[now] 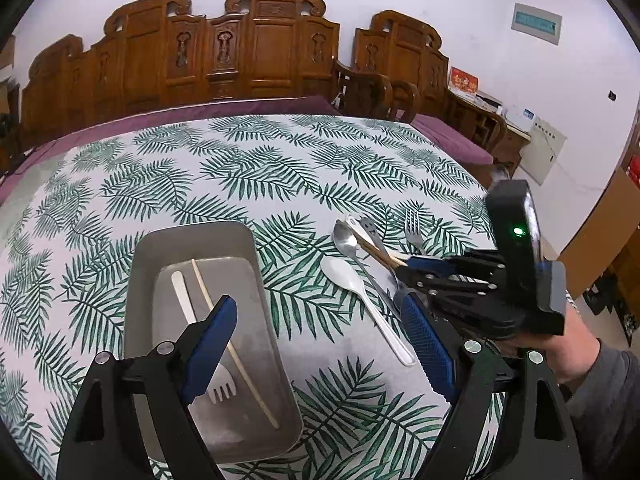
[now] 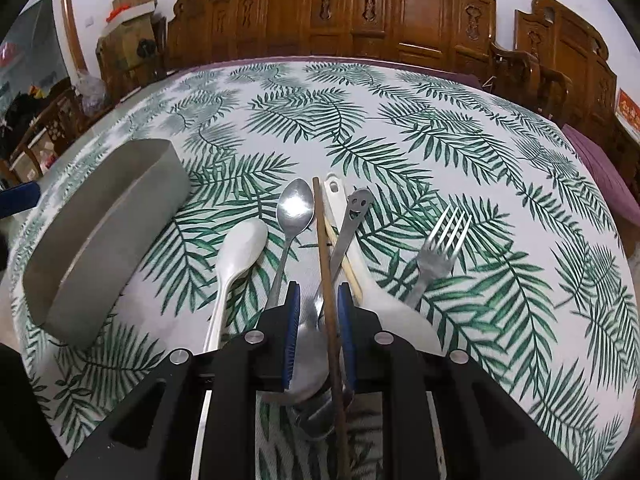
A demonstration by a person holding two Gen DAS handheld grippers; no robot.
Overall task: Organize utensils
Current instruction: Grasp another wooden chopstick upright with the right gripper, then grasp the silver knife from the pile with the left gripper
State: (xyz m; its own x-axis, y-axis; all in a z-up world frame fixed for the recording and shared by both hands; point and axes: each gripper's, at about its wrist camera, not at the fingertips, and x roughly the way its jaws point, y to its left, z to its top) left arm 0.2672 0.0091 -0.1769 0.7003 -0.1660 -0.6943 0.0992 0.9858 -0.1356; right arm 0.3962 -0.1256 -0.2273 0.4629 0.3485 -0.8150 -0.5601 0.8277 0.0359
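A grey metal tray point(image 1: 192, 240) sits on the leaf-print tablecloth and holds a white plastic fork point(image 1: 186, 300) and one wooden chopstick point(image 1: 236, 348). My left gripper point(image 1: 320, 344) is open above the tray's right side. To the right lies a pile of utensils: a white spoon point(image 2: 240, 248), a steel spoon point(image 2: 295, 208), a smiley-face steel handle point(image 2: 356, 208), a steel fork point(image 2: 440, 252) and a brown chopstick point(image 2: 322, 248). My right gripper point(image 2: 318, 300) is nearly closed around the brown chopstick, with a gap on its left. The tray also shows in the right wrist view point(image 2: 104, 220).
Carved wooden chairs point(image 1: 256, 48) stand behind the table. A purple cushion point(image 1: 452, 140) lies at the far right. A cardboard box point(image 1: 604, 216) stands by the wall on the right. A light chopstick point(image 2: 344, 256) and a white ladle point(image 2: 384, 300) lie under the pile.
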